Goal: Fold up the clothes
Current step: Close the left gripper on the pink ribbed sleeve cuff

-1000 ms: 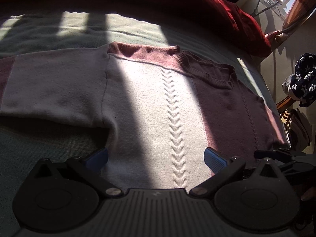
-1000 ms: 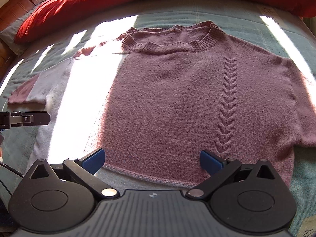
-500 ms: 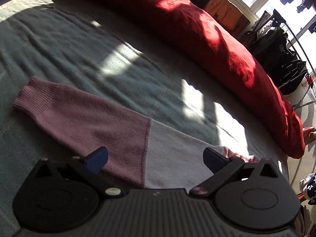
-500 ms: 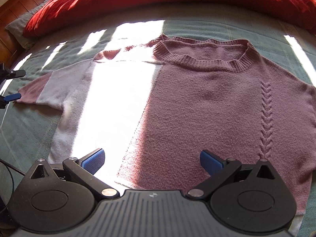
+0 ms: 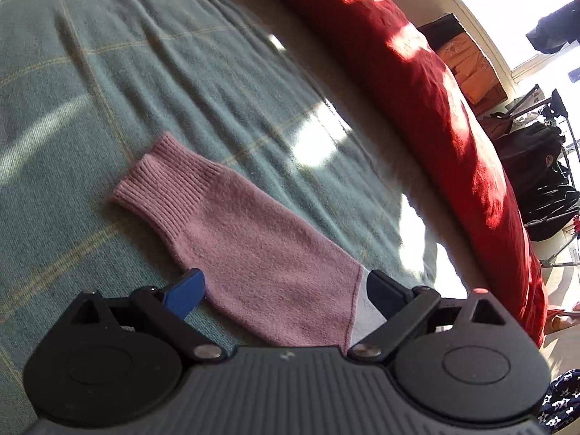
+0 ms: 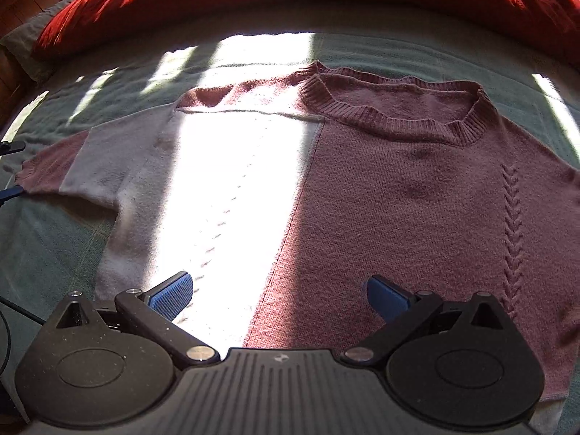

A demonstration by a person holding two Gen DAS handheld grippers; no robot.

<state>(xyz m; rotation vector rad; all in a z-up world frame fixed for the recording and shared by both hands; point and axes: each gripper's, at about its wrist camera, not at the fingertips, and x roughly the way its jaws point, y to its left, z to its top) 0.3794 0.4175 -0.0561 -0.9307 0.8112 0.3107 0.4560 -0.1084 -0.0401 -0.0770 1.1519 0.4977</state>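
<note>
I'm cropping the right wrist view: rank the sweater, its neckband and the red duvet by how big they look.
1. Sweater, fills most of the view.
2. Red duvet, cut off by the frame.
3. Neckband, plainly smallest.

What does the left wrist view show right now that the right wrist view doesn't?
Only the left wrist view: the sleeve's ribbed cuff up close, the window and dark bags beyond the bed. Only the right wrist view: the sweater's neckline, cable braid and open right tongs. Both: the pink sleeve, green blanket, red duvet, and the left tongs, jaws spread, just closing slightly, around the sleeve.
</note>
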